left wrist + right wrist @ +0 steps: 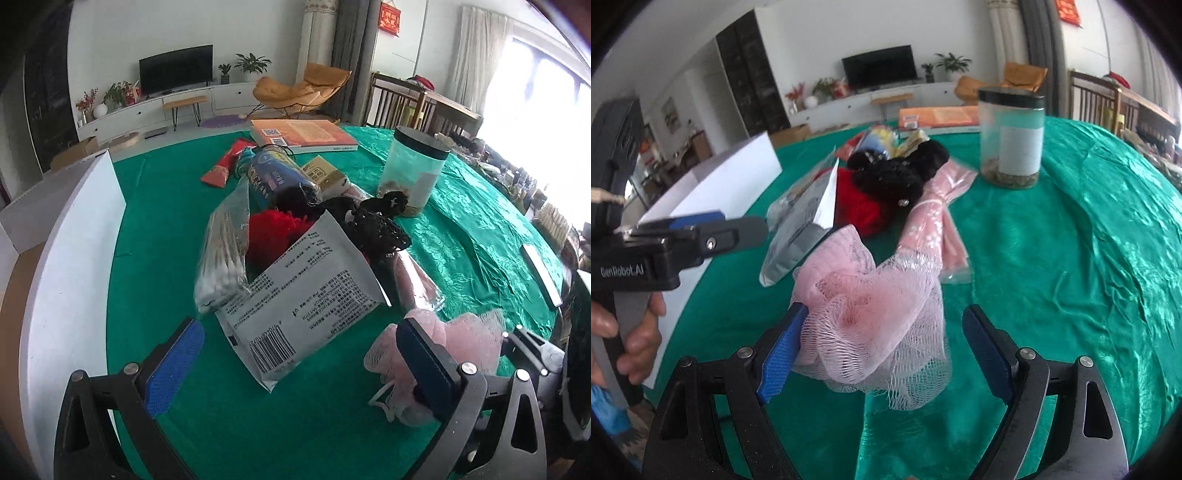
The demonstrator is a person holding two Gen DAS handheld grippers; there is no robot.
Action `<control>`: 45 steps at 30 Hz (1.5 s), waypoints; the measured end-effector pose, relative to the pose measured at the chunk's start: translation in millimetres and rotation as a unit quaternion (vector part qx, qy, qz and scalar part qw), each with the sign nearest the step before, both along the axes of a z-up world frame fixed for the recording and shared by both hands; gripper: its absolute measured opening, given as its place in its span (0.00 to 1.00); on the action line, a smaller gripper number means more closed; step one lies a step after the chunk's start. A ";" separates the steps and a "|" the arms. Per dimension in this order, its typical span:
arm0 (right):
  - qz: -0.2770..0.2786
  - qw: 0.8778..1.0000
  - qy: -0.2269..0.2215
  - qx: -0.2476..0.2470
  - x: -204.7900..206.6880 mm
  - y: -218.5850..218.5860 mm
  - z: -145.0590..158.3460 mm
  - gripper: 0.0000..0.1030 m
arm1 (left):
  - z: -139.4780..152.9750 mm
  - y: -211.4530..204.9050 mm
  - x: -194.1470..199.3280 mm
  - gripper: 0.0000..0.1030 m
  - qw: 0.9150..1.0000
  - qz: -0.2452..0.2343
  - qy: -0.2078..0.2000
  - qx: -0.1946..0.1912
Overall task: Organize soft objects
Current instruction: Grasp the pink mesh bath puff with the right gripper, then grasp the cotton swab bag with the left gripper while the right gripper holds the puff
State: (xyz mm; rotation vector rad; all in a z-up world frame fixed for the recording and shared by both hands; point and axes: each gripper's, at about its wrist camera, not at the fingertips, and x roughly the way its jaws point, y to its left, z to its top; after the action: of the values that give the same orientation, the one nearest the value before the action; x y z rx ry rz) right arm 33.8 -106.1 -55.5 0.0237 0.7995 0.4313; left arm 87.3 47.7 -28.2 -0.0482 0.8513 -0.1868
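A pink mesh bath pouf (871, 310) lies on the green tablecloth (1052, 258) between the fingers of my open right gripper (886, 356); the left pad (783, 350) touches it and the right pad stands apart. In the left wrist view the pouf (465, 339) sits just outside the right finger of my open left gripper (299, 365), which faces a white printed packet (306, 299). Behind the packet are red yarn (277, 229), a black net item (373, 221) and a bagged pink cloth (931, 218).
A white open box (74, 258) stands at the table's left edge. A bag of cotton swabs (225, 251), a blue pack (277, 173), a clear jar with a dark lid (413, 170) and an orange book (303, 134) lie farther back. A hand (635, 332) holds the left gripper.
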 end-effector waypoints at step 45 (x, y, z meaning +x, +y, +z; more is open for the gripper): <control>-0.194 0.955 -0.018 0.224 -15.3 -121.9 -1.4 0.27 | -55.5 76.2 112.3 1.00 0.971 0.108 0.144 -0.159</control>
State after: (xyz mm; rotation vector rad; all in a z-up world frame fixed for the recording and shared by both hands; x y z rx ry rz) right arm 18.5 -228.0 -56.9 0.5851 0.6272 0.2298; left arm 199.6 123.9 -83.7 -0.4754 1.0923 -0.1109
